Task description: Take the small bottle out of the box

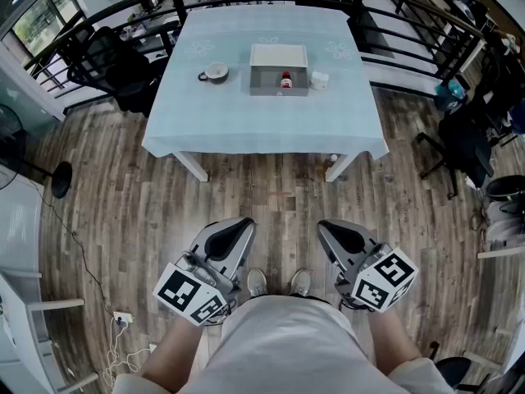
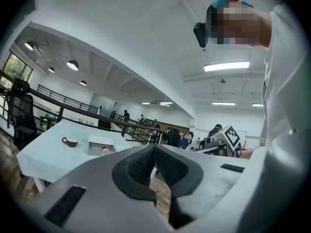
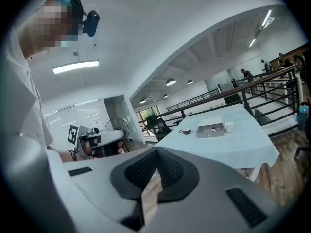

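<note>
Sitting inside the box (image 1: 279,55), small bottle (image 1: 285,80): likely light, rigid, slick; grip beneath red top; left tool (image 1: 243,225), right tool (image 1: 326,226) both closed, empty, far from box.

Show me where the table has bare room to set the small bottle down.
Widest free patch: the near half of the table, between the box and the near edge. Also bare: the strips left of the cup and right of the small white container. Crowded: the row where cup, box and container line up.

small bottle (image 1: 285,80): too small for shape or label
white item (image 1: 319,80) beside box (image 1: 264,91): too small to identify
</note>
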Demonstrator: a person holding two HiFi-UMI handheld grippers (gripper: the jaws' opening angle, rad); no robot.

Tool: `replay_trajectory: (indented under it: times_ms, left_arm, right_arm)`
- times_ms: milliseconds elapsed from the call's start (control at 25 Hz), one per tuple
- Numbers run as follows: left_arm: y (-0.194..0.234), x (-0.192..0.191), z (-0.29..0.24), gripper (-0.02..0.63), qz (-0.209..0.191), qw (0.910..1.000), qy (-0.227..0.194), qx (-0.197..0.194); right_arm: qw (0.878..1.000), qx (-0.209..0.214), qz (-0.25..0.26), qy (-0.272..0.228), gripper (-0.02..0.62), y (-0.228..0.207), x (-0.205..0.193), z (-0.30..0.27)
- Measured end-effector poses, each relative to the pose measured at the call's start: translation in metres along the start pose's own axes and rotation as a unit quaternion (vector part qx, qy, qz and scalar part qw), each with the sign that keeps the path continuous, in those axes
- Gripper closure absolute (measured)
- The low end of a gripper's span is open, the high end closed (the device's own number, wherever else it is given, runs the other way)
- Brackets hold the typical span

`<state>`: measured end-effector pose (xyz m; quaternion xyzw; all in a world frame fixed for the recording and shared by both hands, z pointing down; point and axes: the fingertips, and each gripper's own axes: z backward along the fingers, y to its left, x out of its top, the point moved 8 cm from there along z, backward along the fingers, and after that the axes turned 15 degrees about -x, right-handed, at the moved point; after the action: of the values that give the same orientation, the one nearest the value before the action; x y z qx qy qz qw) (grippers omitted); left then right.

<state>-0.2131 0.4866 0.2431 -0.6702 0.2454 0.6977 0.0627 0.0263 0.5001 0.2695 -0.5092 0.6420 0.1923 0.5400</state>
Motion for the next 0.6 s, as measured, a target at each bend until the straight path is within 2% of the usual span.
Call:
replay_trajectory:
  times_ms: [280, 480, 600]
  left_arm:
    - [-0.007, -0.004, -0.006, 0.584, 0.001, 1.0000, 0.001, 0.002]
    - [-0.013, -0.008, -0.011, 0.584, 0.004, 1.0000, 0.005, 0.005]
    - [-0.020, -0.012, -0.016, 0.584, 0.007, 0.9999, 0.008, 0.010]
  right_arm:
    - [1.000, -0.007, -0.001, -0.007, 0.574, -0.006, -0.003, 0.007]
    - [0.999, -0.021, -0.041, -0.007, 0.573, -0.020, -0.006, 0.010]
    - [0.999, -0.020, -0.046, 0.000, 0.572, -0.028, -0.010, 0.015]
